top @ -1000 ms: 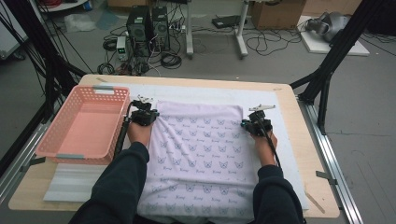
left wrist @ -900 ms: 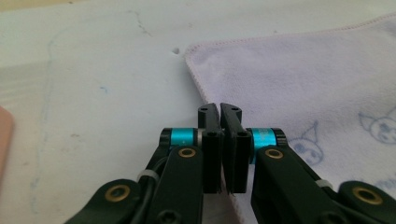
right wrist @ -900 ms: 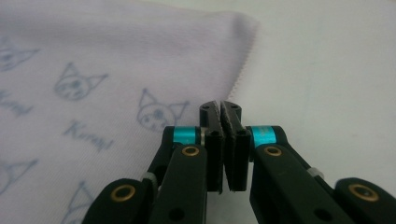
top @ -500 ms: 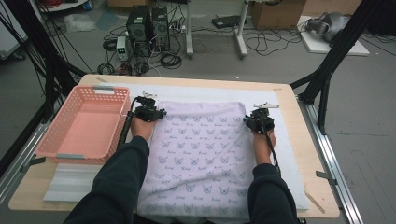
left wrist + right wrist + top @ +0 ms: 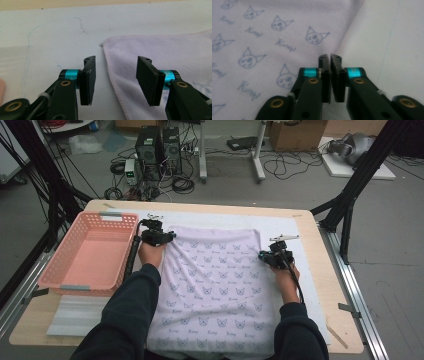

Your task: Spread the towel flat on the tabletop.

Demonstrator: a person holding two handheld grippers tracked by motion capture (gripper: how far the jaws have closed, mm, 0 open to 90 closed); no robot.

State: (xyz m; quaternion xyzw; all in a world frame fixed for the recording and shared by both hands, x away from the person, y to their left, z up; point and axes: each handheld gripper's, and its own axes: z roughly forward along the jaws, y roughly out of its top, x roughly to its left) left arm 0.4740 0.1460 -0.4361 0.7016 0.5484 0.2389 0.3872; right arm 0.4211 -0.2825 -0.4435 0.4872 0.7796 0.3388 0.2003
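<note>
High view: lilac cat-print towel [image 5: 215,285] lies flat mid-surface, hanging over near edge. Left gripper [image 5: 116,80], jaws just opening, straddles far-left hem w/o pinching. Right gripper [image 5: 330,75] is closed, towel between jaws unclear. Risk: one-sided pull skews cloth.

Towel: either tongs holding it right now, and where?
Left tongs are open astride the towel hem near its corner, holding nothing. Right tongs are shut at the right hem; whether cloth is pinched cannot be told.

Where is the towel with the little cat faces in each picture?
High view: the towel lies mid-table, between both hands.
Left gripper view: towel at right, corner near the middle.
Right gripper view: towel at left.
Shared landmark: the white mat under it.
</note>
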